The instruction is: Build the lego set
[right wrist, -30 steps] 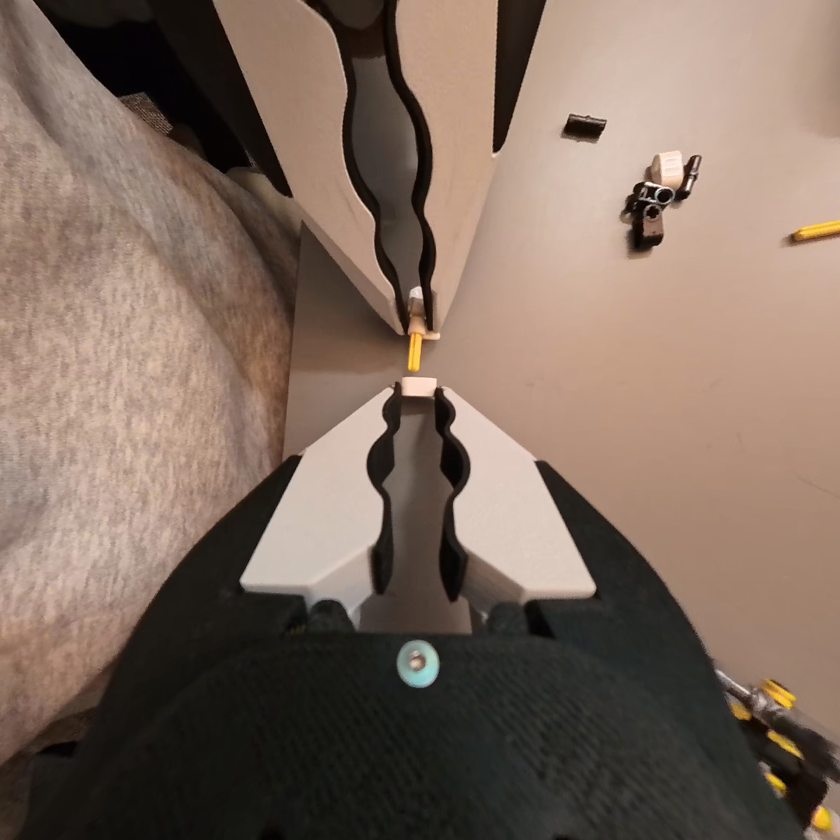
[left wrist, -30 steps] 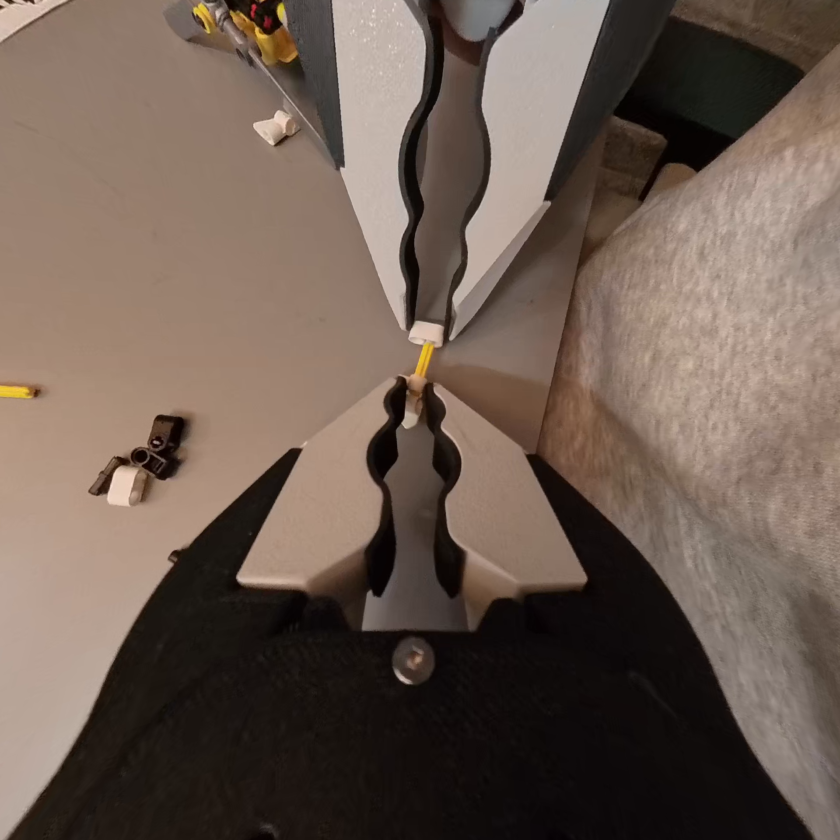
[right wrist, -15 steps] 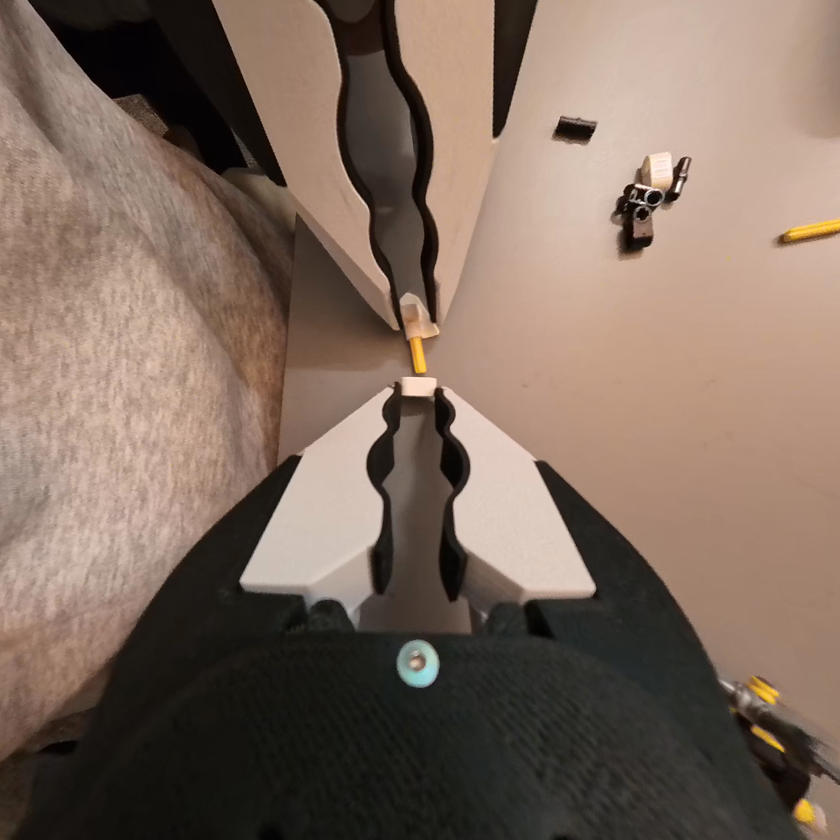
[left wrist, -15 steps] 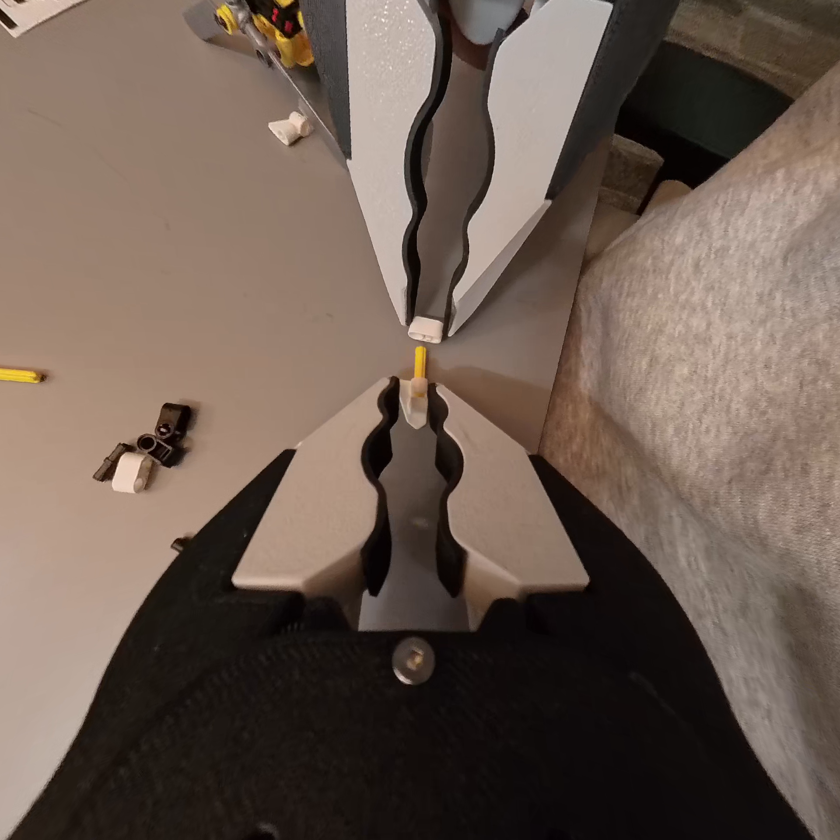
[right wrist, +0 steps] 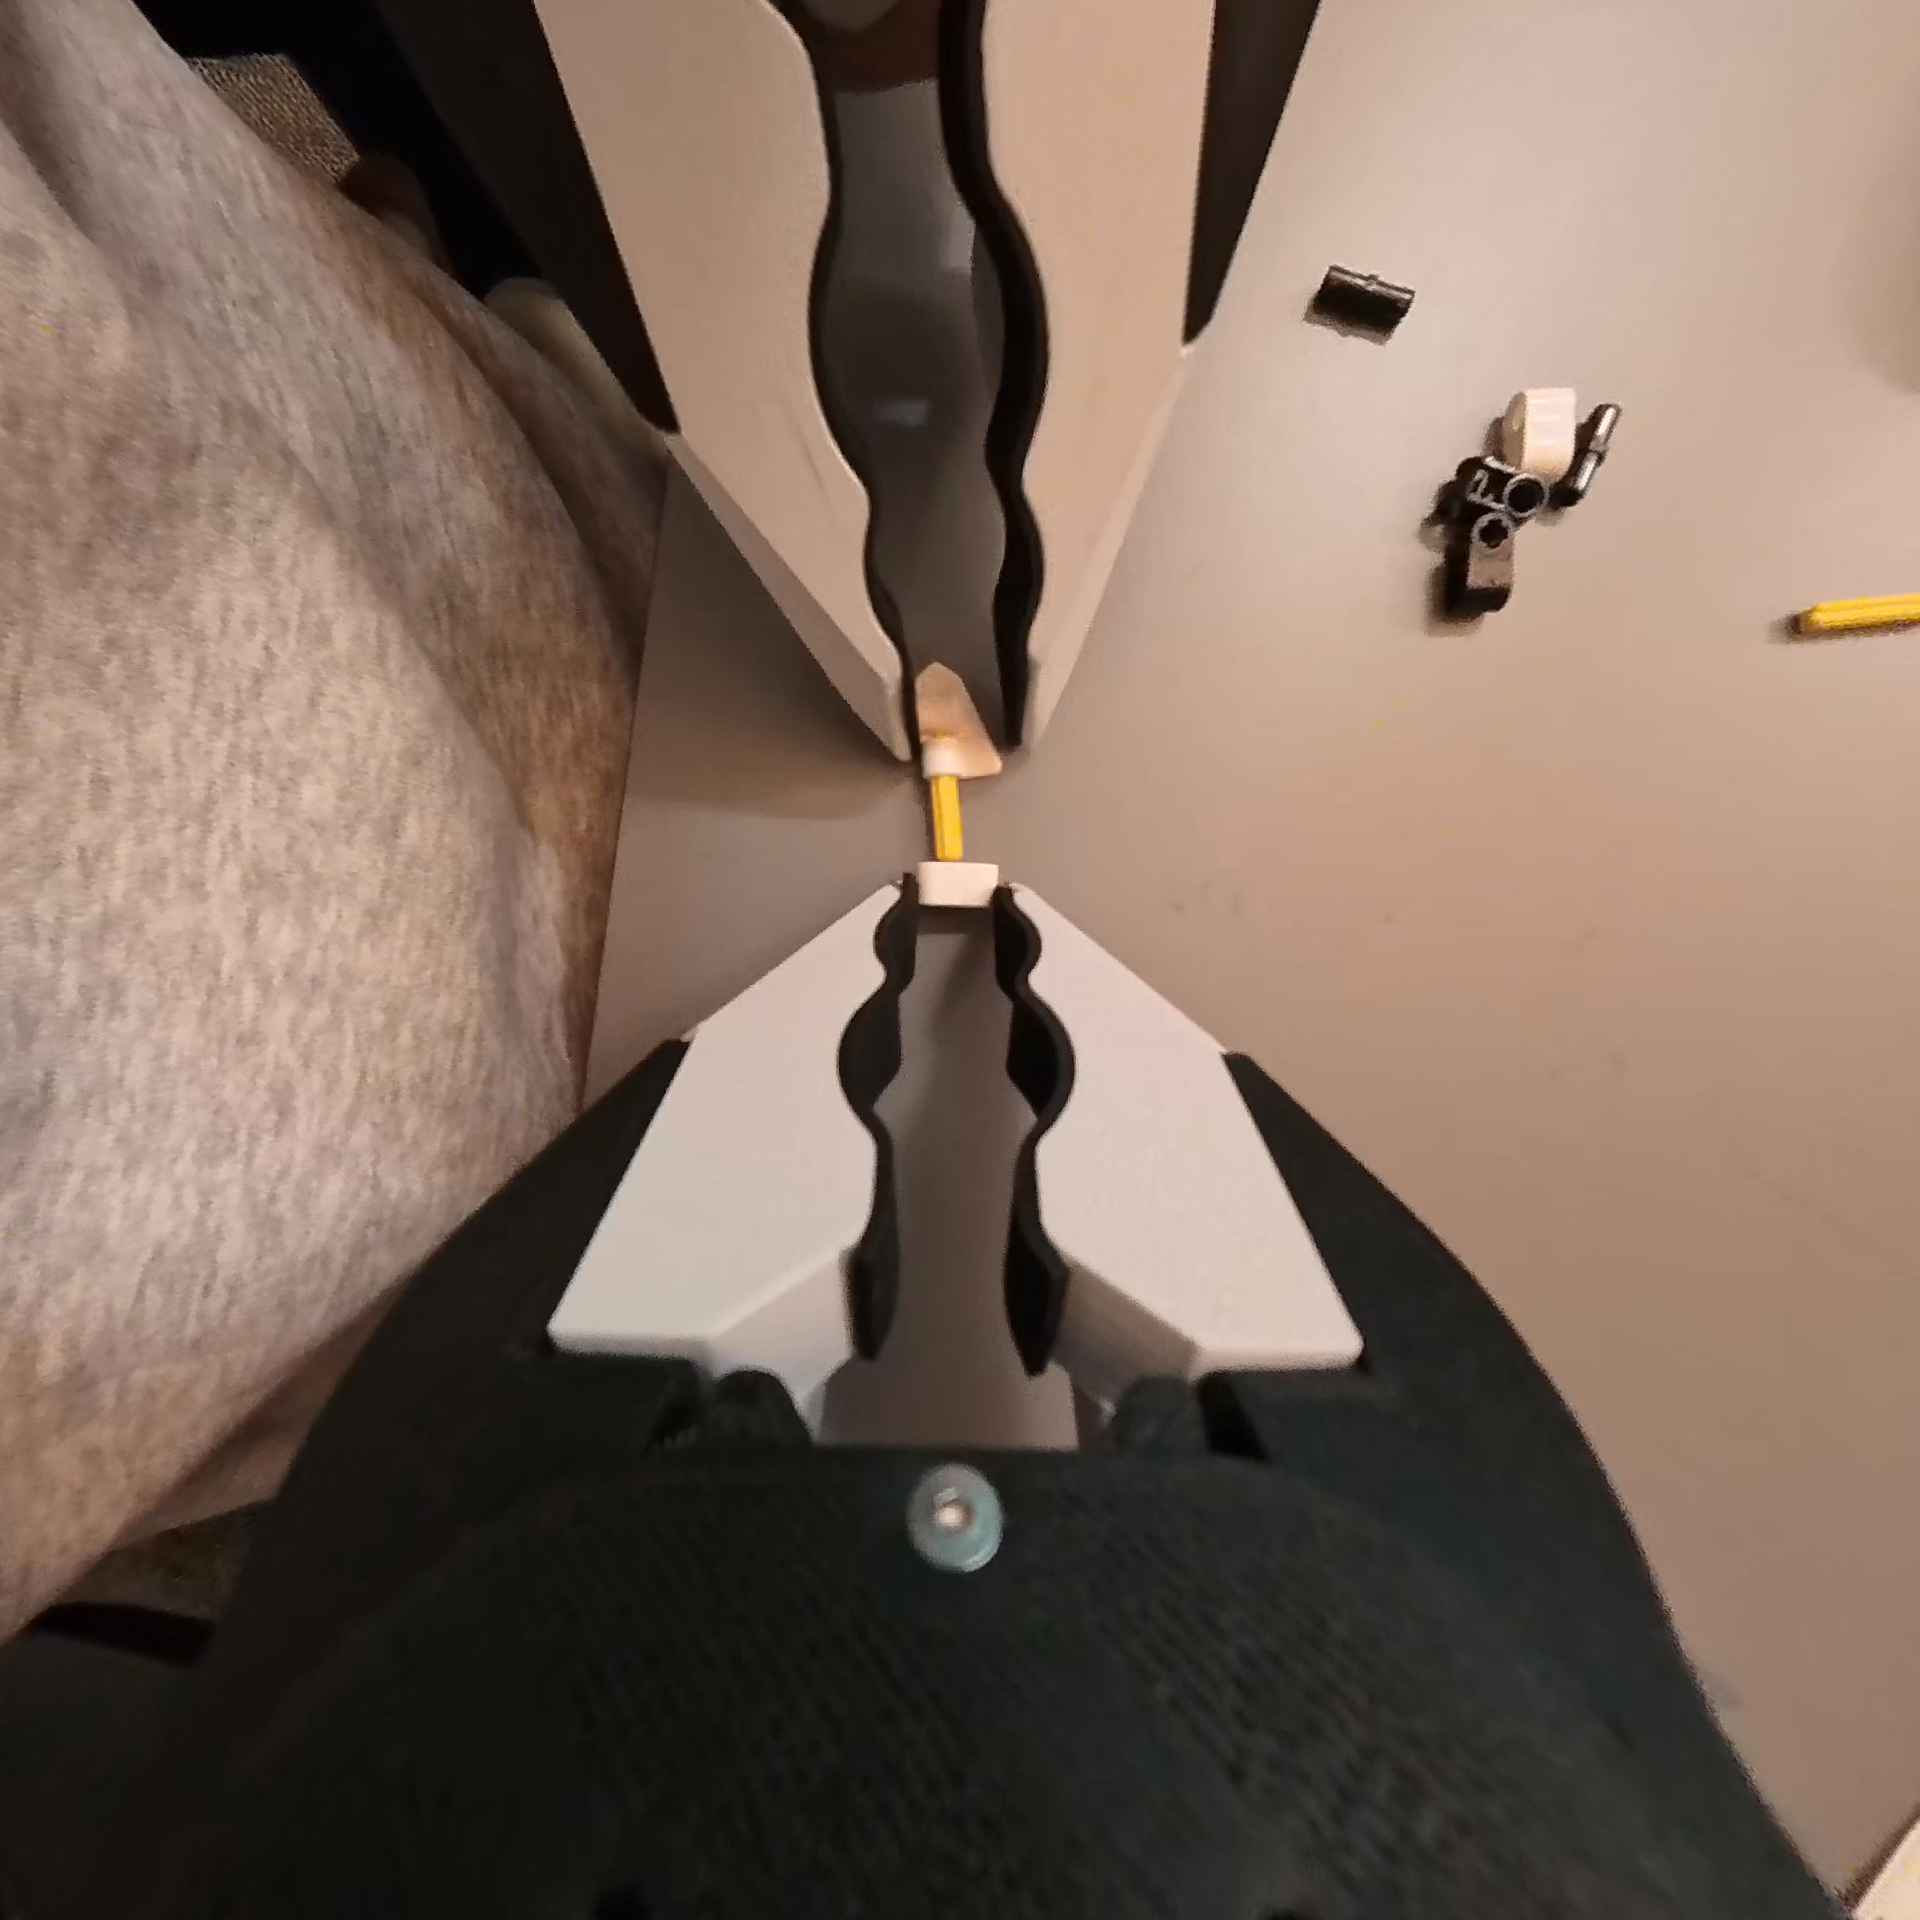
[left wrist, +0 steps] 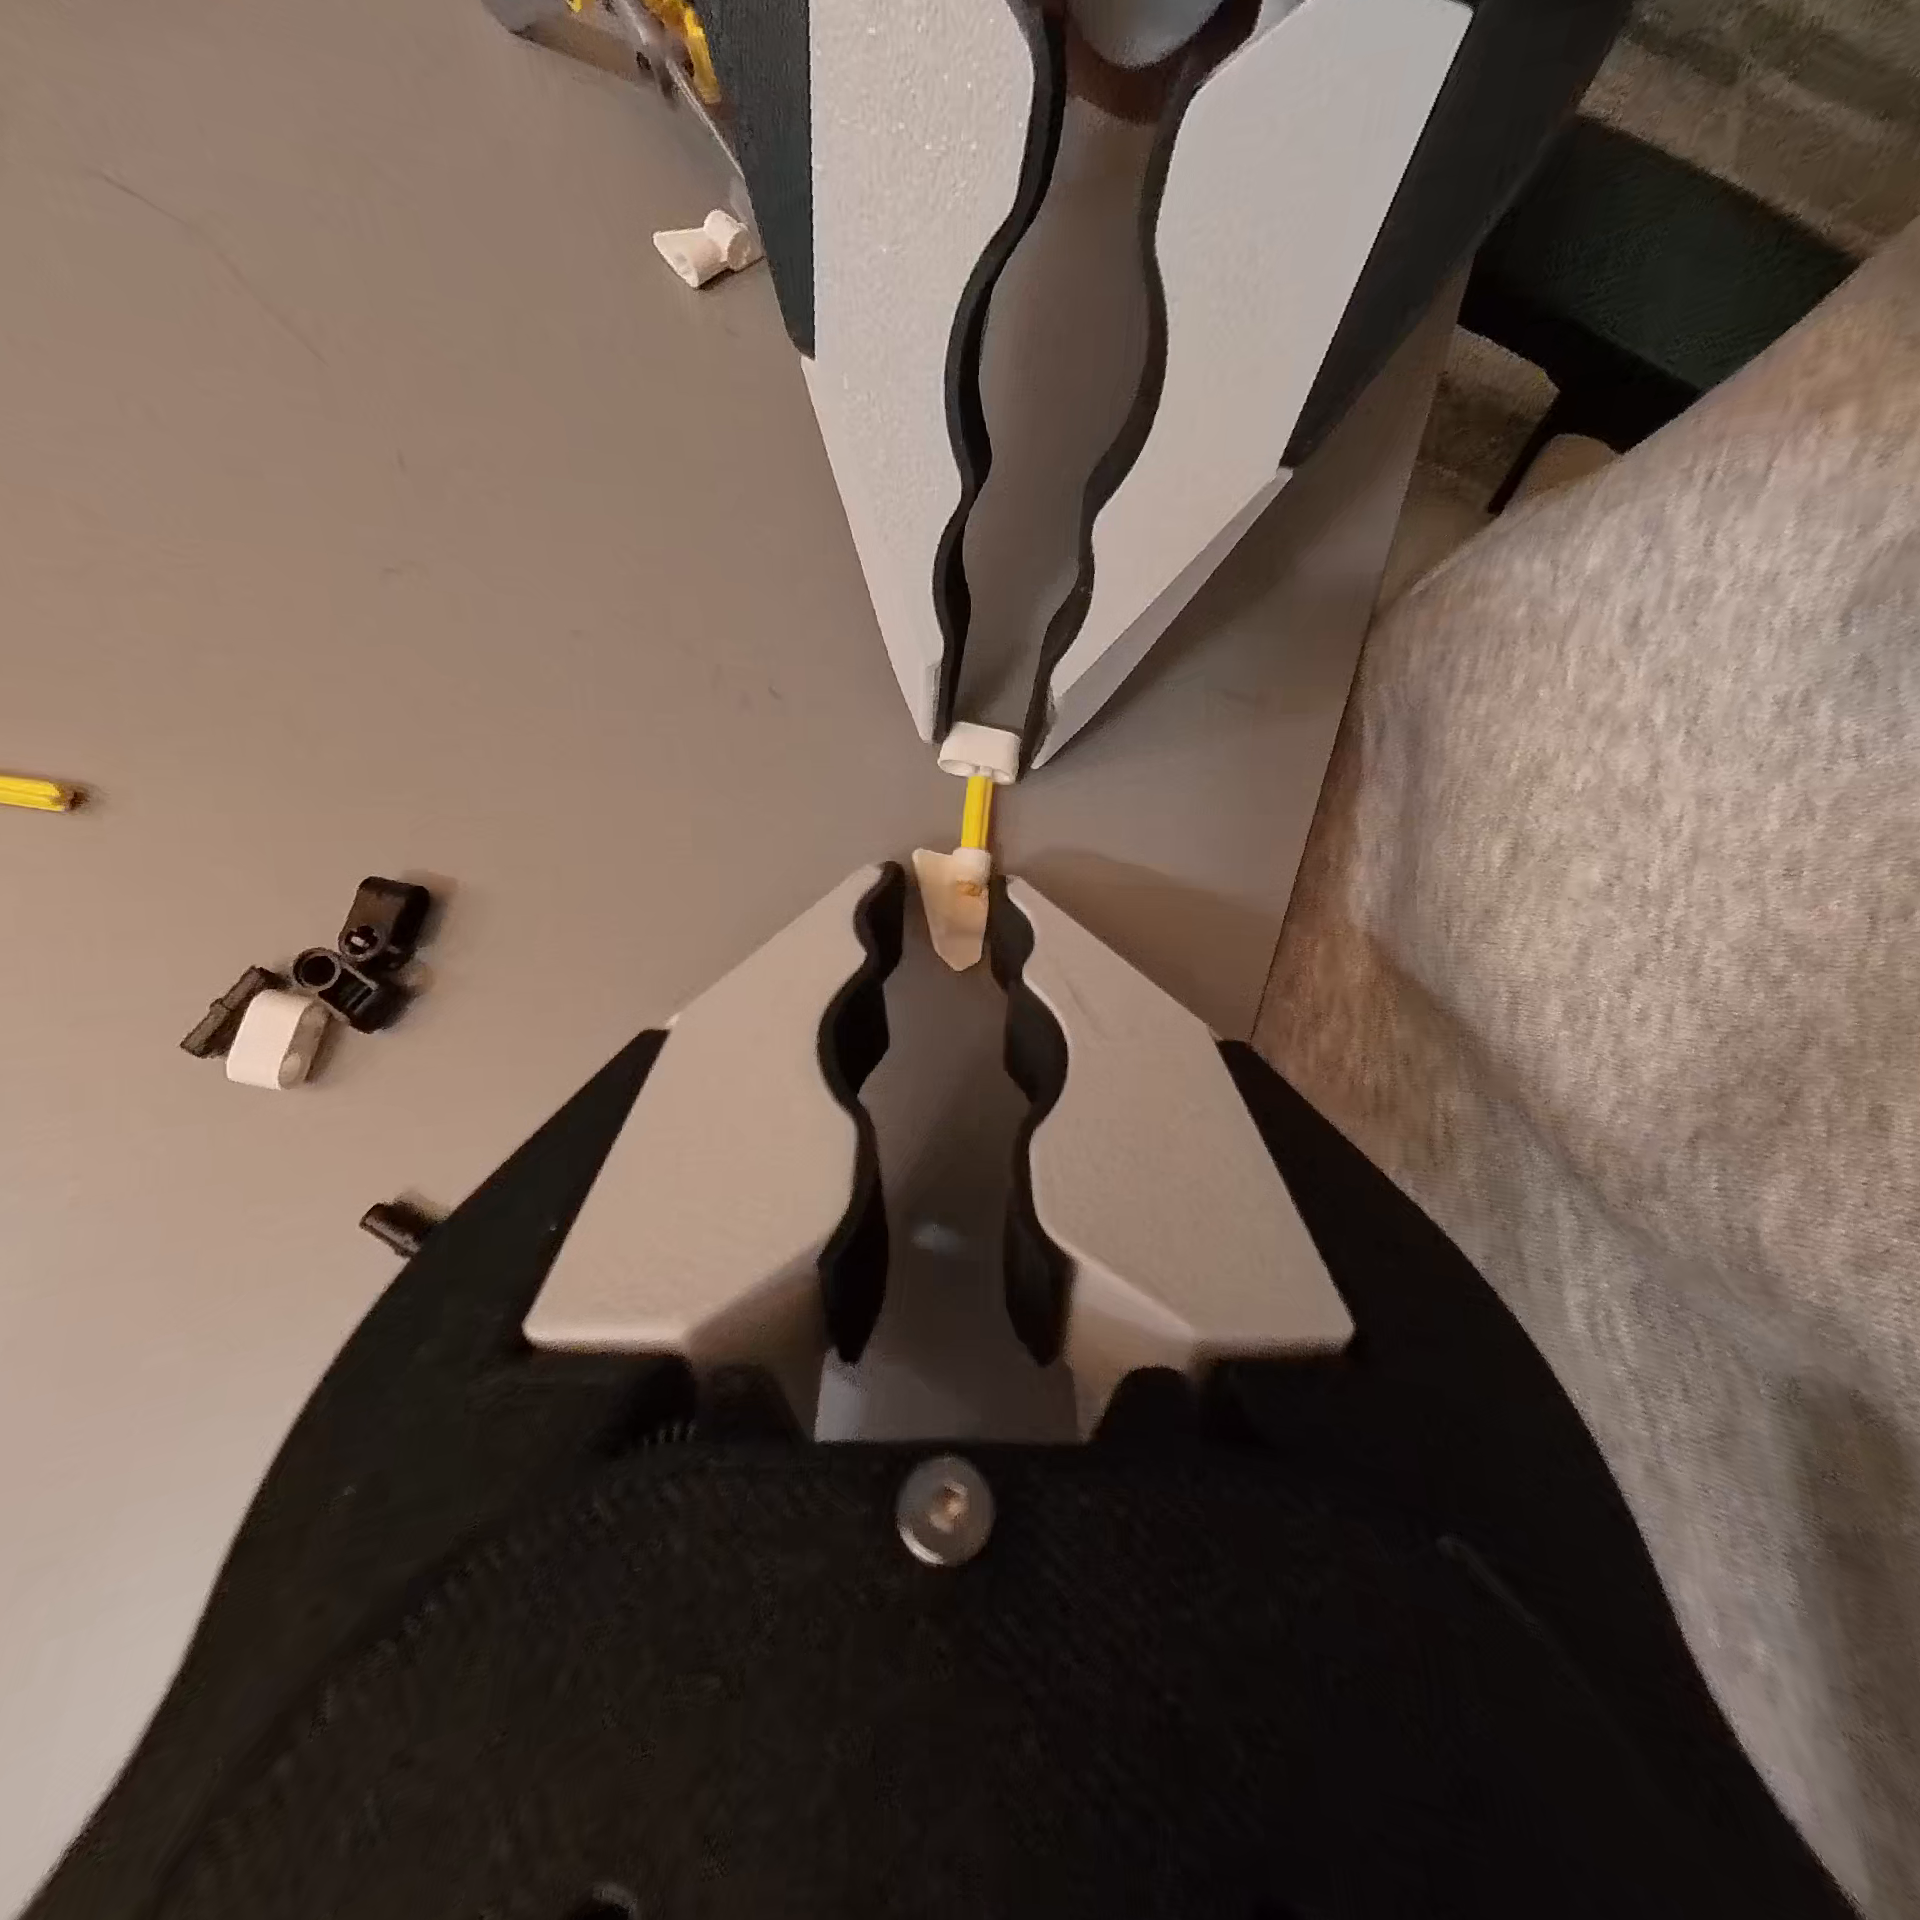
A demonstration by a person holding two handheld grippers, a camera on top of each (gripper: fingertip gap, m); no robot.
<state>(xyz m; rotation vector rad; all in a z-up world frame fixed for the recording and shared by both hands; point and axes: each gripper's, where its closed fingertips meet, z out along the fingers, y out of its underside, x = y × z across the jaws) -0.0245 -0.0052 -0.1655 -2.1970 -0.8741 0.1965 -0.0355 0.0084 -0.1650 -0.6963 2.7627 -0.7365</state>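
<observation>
My left gripper (left wrist: 945, 883) is shut on a white pointed piece (left wrist: 951, 920) with a short yellow axle (left wrist: 977, 816) sticking out of its front. My right gripper (left wrist: 987, 740) faces it tip to tip and is shut on a small white connector (left wrist: 982, 750). The axle's far end meets the connector's hole. In the right wrist view my right gripper (right wrist: 956, 896) holds the connector (right wrist: 956, 883), the axle (right wrist: 945, 821) bridges the gap, and the left gripper (right wrist: 961, 743) holds the pointed piece (right wrist: 951, 717). Both hover over the grey table (left wrist: 468, 520) near its edge.
A cluster of small black and white pieces (left wrist: 312, 987), a loose yellow axle (left wrist: 36, 792), a black pin (left wrist: 395, 1218) and a white piece (left wrist: 701, 244) lie on the table. A yellow and black model (left wrist: 665, 42) sits at the back. A person's grey garment (left wrist: 1610, 935) fills the side past the table edge. Less than 4 cm separates the two grippers' tips.
Half a second ago the axle tip stood apart from the white connector. The grippers have closed the gap and the tip now meets the connector.
</observation>
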